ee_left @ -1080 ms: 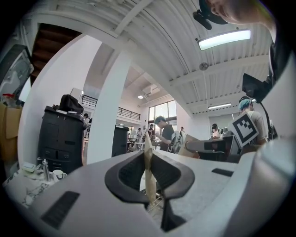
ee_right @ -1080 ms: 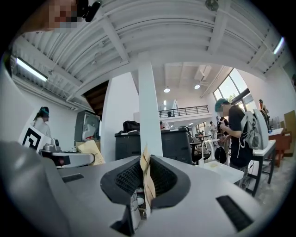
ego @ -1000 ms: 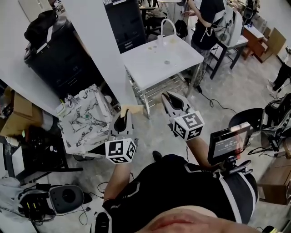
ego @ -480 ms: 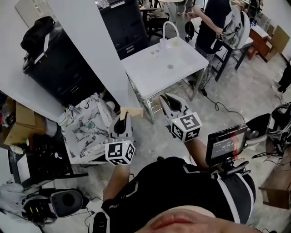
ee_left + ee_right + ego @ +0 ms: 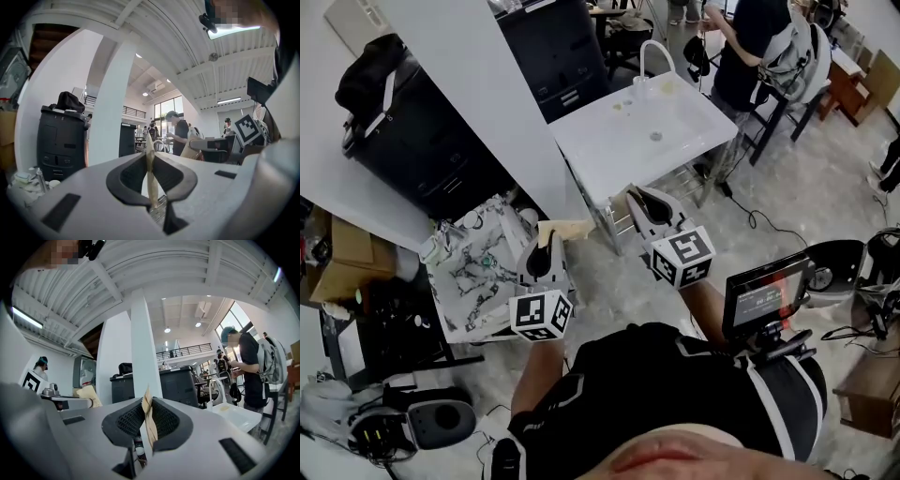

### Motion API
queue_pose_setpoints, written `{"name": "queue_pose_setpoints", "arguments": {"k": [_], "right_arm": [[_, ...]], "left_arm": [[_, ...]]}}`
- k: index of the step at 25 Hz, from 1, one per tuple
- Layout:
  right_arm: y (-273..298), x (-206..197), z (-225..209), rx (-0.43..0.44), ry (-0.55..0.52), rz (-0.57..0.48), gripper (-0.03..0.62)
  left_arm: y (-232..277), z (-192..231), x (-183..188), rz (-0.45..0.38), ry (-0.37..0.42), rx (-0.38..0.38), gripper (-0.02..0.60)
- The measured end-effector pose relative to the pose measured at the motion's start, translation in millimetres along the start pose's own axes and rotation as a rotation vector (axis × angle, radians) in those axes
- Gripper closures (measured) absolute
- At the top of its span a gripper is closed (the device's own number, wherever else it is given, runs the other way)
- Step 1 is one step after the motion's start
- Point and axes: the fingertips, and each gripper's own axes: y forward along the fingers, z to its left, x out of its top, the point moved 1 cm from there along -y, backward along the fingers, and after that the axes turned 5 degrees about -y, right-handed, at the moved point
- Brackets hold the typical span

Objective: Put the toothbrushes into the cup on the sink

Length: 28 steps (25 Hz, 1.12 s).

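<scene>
The left tongs grip a thin tan packet and the right tongs a second packet, presumably wrapped toothbrushes; with the sink well ahead of both, such thin edge pinches could let one slip free.

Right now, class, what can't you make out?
Left gripper view: contents of tan paper packet in left claw; wrapper hides them.
Right gripper view: likewise the tan packet in the right claw.
Head view: small clear cup on white sink, too small to see inside.
</scene>
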Motion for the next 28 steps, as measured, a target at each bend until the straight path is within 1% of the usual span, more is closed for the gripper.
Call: {"name": "queue_pose_setpoints", "arguments": {"k": [2, 6, 12, 17, 28], "right_arm": [[3.2, -3.1, 2.5, 0.010, -0.005, 0.005, 0.543], [18.5, -1.1, 7.0, 0.020, -0.010, -0.007, 0.543], [33.5, 4.8, 22.8, 0.021, -0.026, -0.015, 0.543], [59.5, 2.8, 50.9, 0.025, -0.030, -0.014, 0.543], [124.6, 9.0, 129.9, 0.041, -0.040, -0.007, 0.543]], "left_arm": [[1.6, 3.9, -2.8, 0.004, -0.004, 0.007, 0.538], [7.2, 15.5, 3.6, -0.011, 0.005, 0.011, 0.538], [0.7, 41.4, 7.7, -0.018, 0.001, 0.021, 0.538], [-12.0, 83.2, 15.5, -0.034, 0.001, 0.038, 0.538], [-42.3, 179.3, 35.6, -0.042, 0.003, 0.055, 0.538]]}}
